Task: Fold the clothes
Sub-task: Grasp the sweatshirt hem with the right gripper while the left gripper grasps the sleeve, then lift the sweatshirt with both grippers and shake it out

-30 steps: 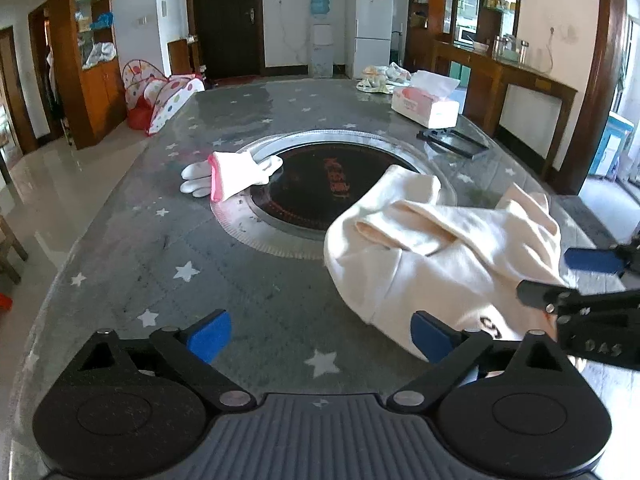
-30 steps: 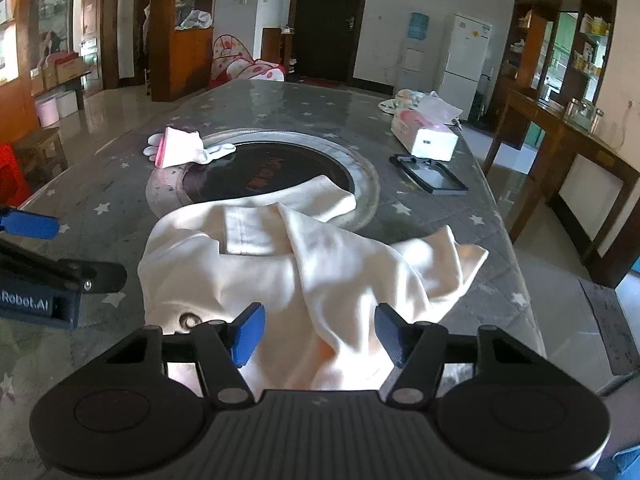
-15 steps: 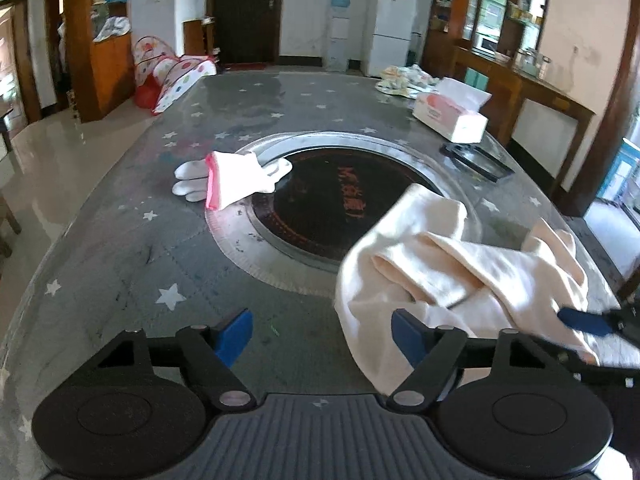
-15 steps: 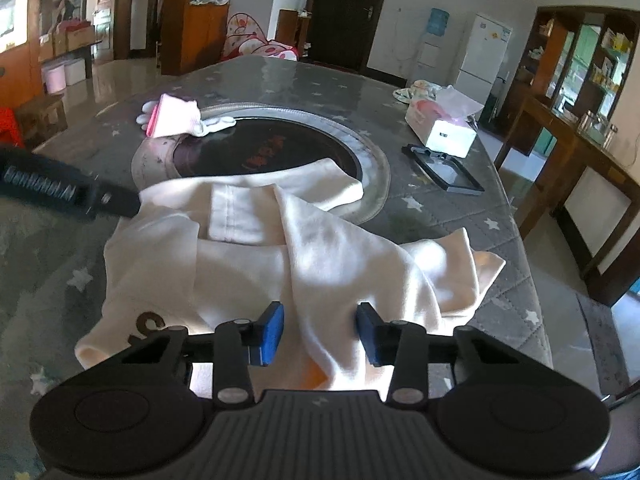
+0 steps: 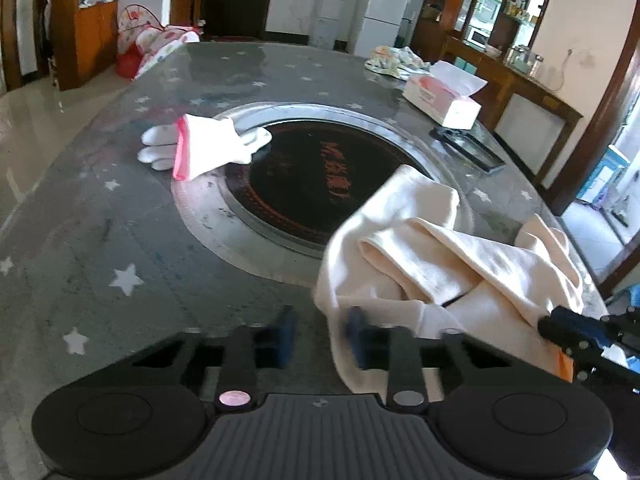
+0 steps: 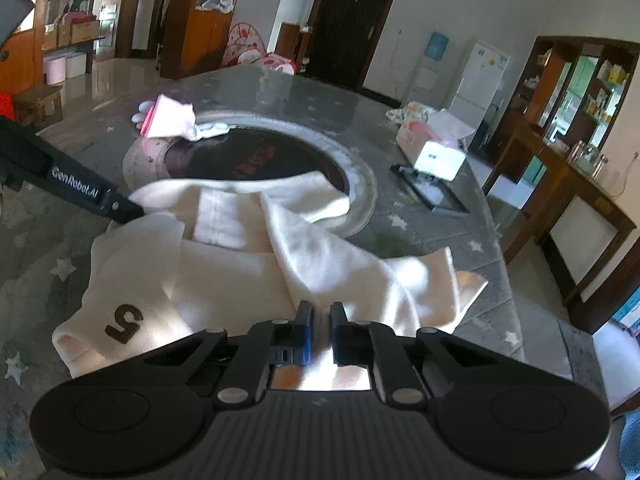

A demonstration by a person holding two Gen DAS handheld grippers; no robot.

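Right gripper (image 6: 319, 330) sits at the near hem of the cream garment (image 6: 240, 256), blue pads drawn nearly together with a narrow slit between; cloth lies under and around them, but whether any is pinched I cannot tell. Left gripper (image 5: 318, 334) is at the garment's left edge, pads blurred and half closed, with a fold of cloth (image 5: 340, 344) lying across the gap and against the right pad. No firm clamp shows.

Garment lies rumpled on the near right part of the desk (image 5: 100, 240): one sleeve thrown diagonally across the body, a second flap reaching over the metal ring of the round inset (image 5: 312, 176), a brown "5" at the near left corner.

Judgement for the step: both pinches want a single layer at matching points of the hem or side seams, taken firmly enough that the soft knit does not slide out. Lifting evenly would let the crossed sleeve drop free; uneven height would drag the far flap over the ring and twist the cloth.

Desk is grey, glossy, printed with white stars. Middle distance: a white glove with a pink cuff (image 5: 200, 148) at the ring's left rim. Farther right: a dark flat tray (image 5: 466, 148), then a tissue box (image 5: 440, 100). Beyond: a white fridge (image 5: 388, 8), a dark door, wooden shelving.
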